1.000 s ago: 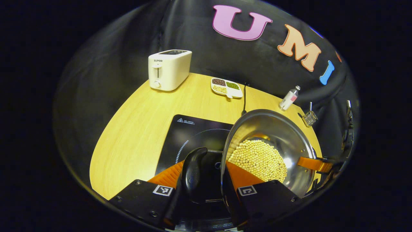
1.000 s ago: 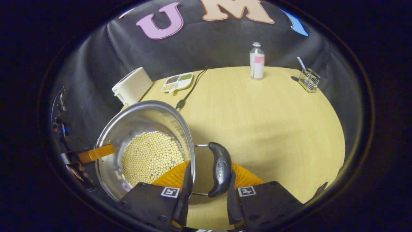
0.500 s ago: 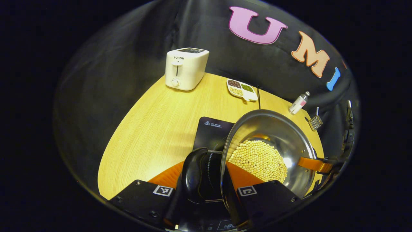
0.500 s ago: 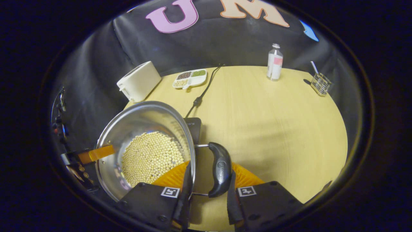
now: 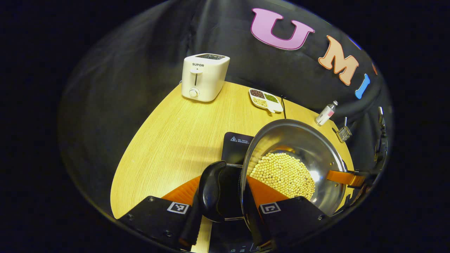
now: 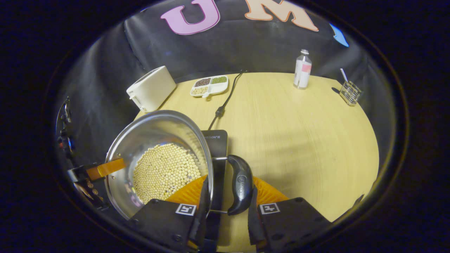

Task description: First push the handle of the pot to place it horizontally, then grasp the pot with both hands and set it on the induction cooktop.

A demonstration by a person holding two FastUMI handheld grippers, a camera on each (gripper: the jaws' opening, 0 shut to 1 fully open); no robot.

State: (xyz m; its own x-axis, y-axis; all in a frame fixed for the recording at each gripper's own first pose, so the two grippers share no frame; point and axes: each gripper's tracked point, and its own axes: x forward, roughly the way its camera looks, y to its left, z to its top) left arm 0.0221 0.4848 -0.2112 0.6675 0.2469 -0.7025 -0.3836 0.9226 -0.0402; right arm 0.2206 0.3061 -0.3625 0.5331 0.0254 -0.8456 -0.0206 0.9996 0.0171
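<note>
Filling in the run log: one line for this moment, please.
stage: carrying | left gripper: shut on pot handle | right gripper: shut on pot handle | pot: holds beans | cooktop: under pot

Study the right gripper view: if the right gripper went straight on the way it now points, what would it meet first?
The right gripper already straddles the pot wall and its black handle, so those would jam deeper between the fingers first. Beyond them lies the induction cooktop, then bare table; depth is uncertain.

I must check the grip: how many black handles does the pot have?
2: one handle between the left gripper's fingers, the other handle between the right gripper's fingers, on opposite sides of the pot.
</note>
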